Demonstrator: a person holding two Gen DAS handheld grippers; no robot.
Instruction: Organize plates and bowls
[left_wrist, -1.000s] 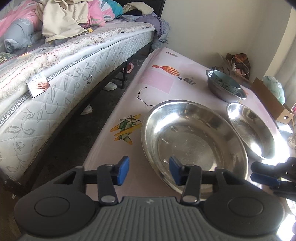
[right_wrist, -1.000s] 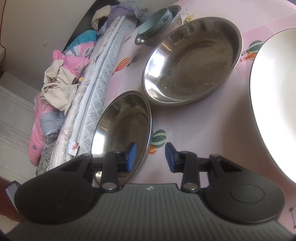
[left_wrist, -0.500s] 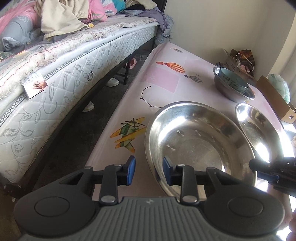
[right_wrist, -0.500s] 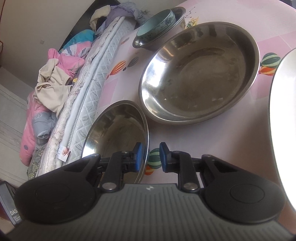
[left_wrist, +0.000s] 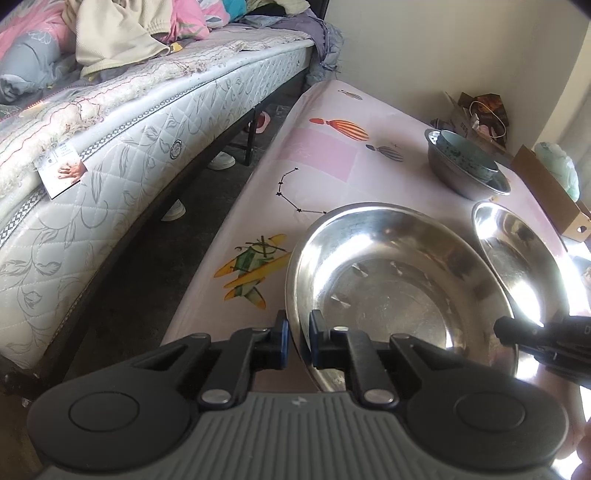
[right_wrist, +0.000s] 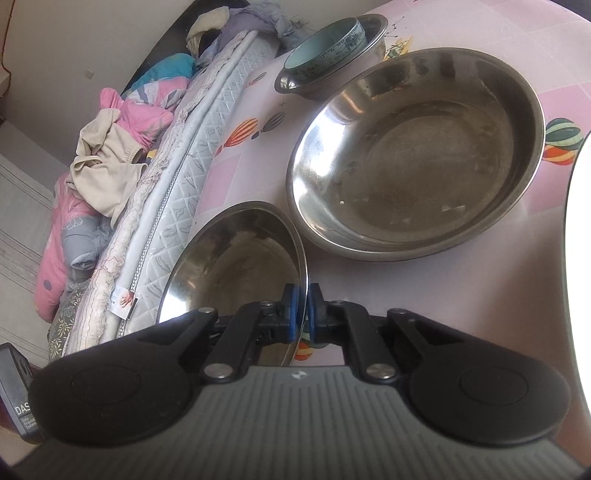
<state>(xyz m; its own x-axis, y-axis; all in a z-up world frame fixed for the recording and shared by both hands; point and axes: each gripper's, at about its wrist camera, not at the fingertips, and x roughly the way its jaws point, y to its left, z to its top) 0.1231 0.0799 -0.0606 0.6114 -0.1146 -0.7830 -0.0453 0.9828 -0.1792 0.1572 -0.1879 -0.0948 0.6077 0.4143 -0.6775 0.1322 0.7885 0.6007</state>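
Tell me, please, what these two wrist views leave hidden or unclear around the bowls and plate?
- White plate, right wrist view: cut off by the frame's right edge and washed out by glare.
- Near rim of the steel bowl, left wrist view: hidden behind the left gripper.
- Right gripper, left wrist view: its fingers are lost in glare.
- Blue-green bowl, right wrist view: pattern too small to read.
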